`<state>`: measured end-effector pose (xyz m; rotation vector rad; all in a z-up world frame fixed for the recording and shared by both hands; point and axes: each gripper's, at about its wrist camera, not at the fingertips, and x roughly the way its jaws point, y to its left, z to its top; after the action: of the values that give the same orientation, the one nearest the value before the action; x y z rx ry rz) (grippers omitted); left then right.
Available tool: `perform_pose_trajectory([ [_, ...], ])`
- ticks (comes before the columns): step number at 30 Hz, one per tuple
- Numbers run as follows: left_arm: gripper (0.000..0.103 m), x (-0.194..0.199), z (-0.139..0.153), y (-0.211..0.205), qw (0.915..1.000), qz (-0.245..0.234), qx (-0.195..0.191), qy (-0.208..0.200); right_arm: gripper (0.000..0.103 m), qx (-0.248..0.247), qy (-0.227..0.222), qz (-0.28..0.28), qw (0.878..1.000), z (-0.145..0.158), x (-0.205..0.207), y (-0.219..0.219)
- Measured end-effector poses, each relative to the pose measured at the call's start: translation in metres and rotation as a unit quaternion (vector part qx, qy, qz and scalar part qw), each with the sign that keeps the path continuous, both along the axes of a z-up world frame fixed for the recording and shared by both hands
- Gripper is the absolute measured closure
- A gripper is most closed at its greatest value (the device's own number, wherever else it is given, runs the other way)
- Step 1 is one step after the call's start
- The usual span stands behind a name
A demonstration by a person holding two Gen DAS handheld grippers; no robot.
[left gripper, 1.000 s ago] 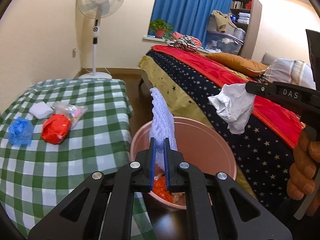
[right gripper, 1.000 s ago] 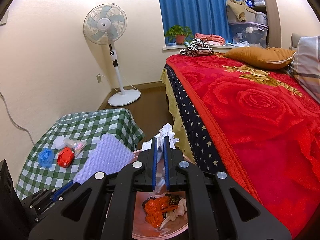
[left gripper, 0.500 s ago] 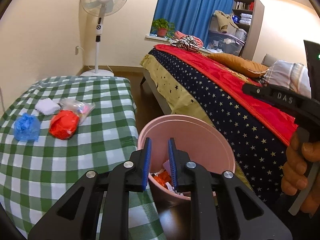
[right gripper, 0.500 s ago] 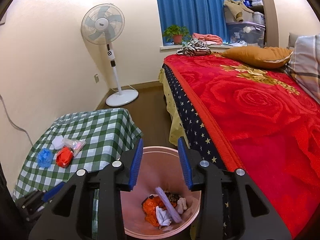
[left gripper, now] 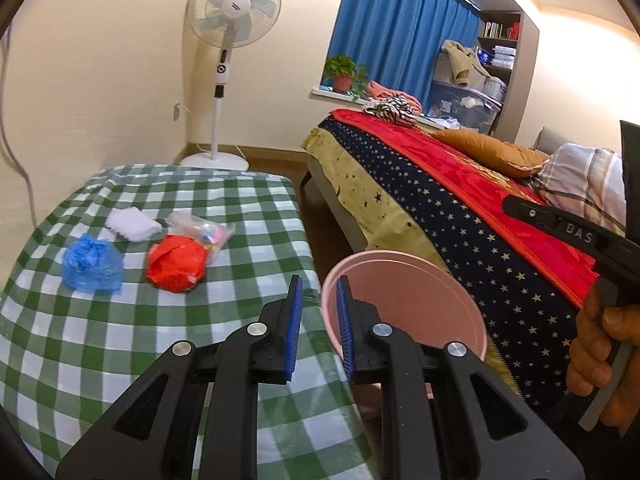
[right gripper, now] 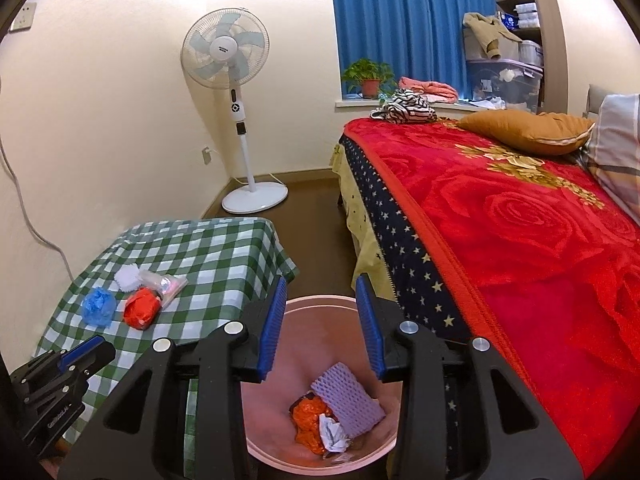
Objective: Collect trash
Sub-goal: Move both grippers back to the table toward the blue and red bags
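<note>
**Both grippers empty over the bin**

Since a second ago, the purple foam and the white paper have left the jaws and now lie in the pink bin, on top of orange wrapping. Both pairs of jaws, pinched together then, now stand apart with nothing between them.

On the far left, the checked table holds four pieces of trash close together: a blue bag, a white foam piece beyond it, a red wad to the right, and a clear packet touching the wad's far side. The left gripper hangs over the table's near right edge, its right finger in front of the bin's left rim, its jaws a narrow gap apart. The bin stands on the floor between table and bed. The right gripper hangs above the bin's mouth, jaws wider apart. At the far right of the left view, a hand grips that tool's handle.
</note>
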<state>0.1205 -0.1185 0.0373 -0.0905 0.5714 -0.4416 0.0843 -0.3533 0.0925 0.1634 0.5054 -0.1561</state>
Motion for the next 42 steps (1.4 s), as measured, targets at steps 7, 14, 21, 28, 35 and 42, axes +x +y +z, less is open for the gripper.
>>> perform_pose_trajectory([
  [7, 0.085, 0.005, -0.011, 0.018, 0.9997, 0.021, 0.005, -0.006, 0.066, 0.003, -0.003, 0.021, 1.0, -0.001, 0.013, 0.019],
  [14, 0.085, 0.02, -0.027, 0.052, 0.9976, 0.069, 0.001, 0.004, 0.066, 0.033, -0.006, 0.046, 0.998, -0.009, 0.039, 0.045],
  [21, 0.085, 0.04, -0.039, 0.091, 0.9917, 0.128, 0.0, 0.013, 0.066, 0.053, 0.004, 0.088, 0.995, -0.026, 0.072, 0.084],
  [28, 0.085, 0.055, -0.053, 0.123, 0.9844, 0.174, 0.006, 0.024, 0.066, 0.068, 0.023, 0.136, 0.988, -0.052, 0.105, 0.13],
  [35, 0.085, 0.075, -0.064, 0.148, 0.9756, 0.216, 0.004, 0.037, 0.066, 0.084, 0.047, 0.168, 0.981, -0.08, 0.135, 0.168],
  [42, 0.085, 0.091, -0.067, 0.166, 0.9682, 0.245, -0.002, 0.048, 0.051, 0.103, 0.086, 0.18, 0.974, -0.112, 0.163, 0.195],
])
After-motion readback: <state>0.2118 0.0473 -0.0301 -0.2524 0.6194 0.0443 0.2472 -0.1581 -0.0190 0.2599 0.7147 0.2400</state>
